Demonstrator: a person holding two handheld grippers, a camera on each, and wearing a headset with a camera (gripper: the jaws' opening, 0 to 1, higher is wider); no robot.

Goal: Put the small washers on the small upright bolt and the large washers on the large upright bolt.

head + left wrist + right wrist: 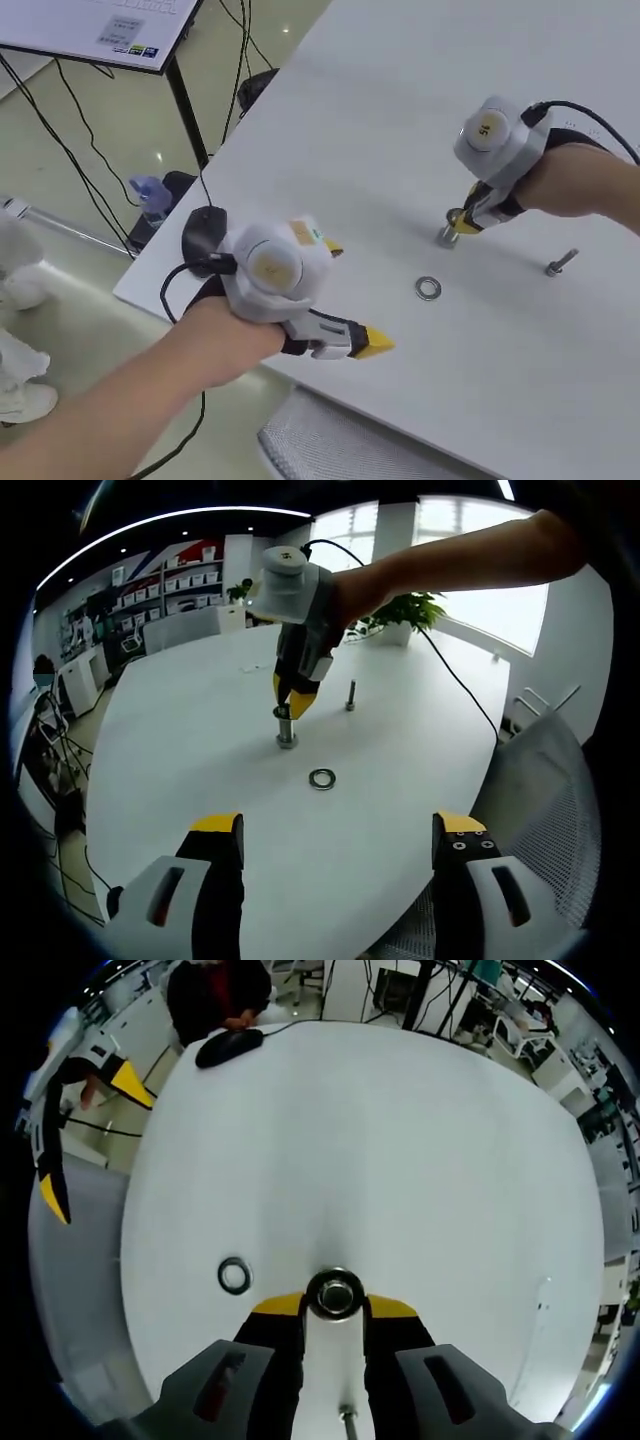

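Observation:
The large upright bolt (447, 236) (287, 730) stands on the white table (400, 120). My right gripper (460, 222) (335, 1305) hangs just over the bolt's top, shut on a large washer (335, 1293) that lies over the bolt as seen from above. The right gripper (295, 698) also shows in the left gripper view. A second washer (428, 288) (322, 778) (234, 1275) lies flat nearer the table's front. The small bolt (560, 262) (351, 694) stands off to the right. My left gripper (354, 295) (339, 825) is open and holds nothing, near the table's front edge.
A black mouse (203, 232) (228, 1047) with its cable lies at the table's left corner. A mesh chair (330, 440) (540, 780) sits below the front edge. Cables and another table's leg (185, 100) stand on the floor to the left.

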